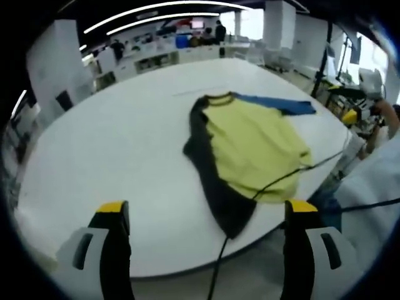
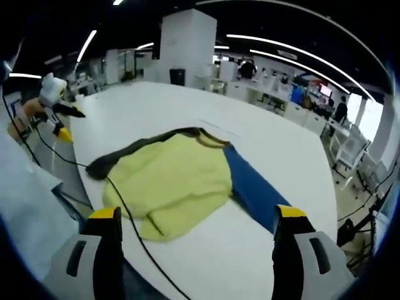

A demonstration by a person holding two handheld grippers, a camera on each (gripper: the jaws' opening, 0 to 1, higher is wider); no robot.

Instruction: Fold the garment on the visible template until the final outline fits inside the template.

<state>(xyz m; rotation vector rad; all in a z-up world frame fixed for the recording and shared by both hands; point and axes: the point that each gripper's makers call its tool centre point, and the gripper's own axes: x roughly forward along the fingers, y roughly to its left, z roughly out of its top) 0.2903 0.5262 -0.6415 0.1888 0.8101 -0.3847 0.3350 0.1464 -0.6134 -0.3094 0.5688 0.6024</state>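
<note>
Garment (image 1: 253, 147) lies flat on the white surface (image 1: 125, 144), near the edge closest to the person: yellow body, one dark sleeve, one blue sleeve, neck opening on the far side from the person. No template outline can be made out on the surface (too faint or hidden, cannot tell). Left gripper (image 1: 209, 240): jaws spread wide, nothing between them, held off the surface edge; the garment sits ahead and to the right in the left gripper view, dark sleeve (image 1: 212, 181) running down toward the near edge and nearest this gripper. Right gripper (image 2: 195, 247): jaws likewise apart and empty; the garment lies ahead and slightly left in the right gripper view, blue sleeve (image 2: 253, 190) stretching toward it and closest to its right jaw. Long axis of the body runs from hem (near edge) to collar (image 2: 203, 134), away from the person; the sleeves splay out to either side. Judgement: each gripper is best placed for the sleeve on its own side. A black cable (image 2: 125, 206) crosses the hem and could snag.
</note>
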